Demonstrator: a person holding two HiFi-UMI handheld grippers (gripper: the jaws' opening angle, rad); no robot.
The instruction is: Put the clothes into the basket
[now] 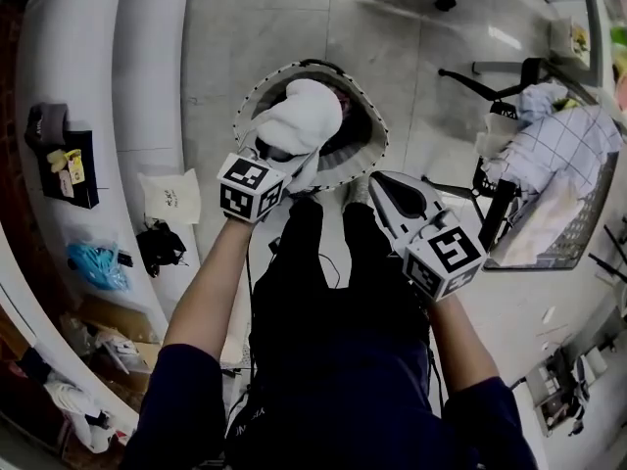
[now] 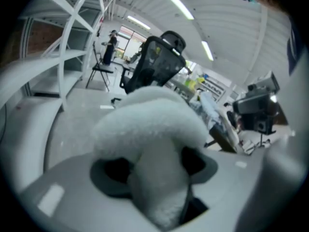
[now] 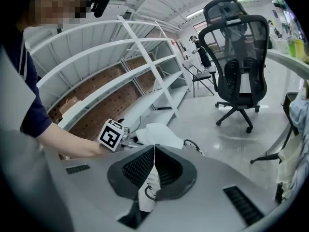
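- Left gripper: white fleece garment is being held between wide-set jaws above the basket, whose inside is being mostly hidden.
- Right gripper: the basket's near rim is being pinched between nearly closed jaws.

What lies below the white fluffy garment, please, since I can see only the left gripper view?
Observer: In the head view the garment is over the open mouth of a round basket that stands on the floor.
Operator: Thank you. Is the other hand-held gripper busy with anything?
Observer: Yes. The right hand-held gripper is shut on a thin strip of white mesh, apparently the basket's rim, at the near right side of the basket.
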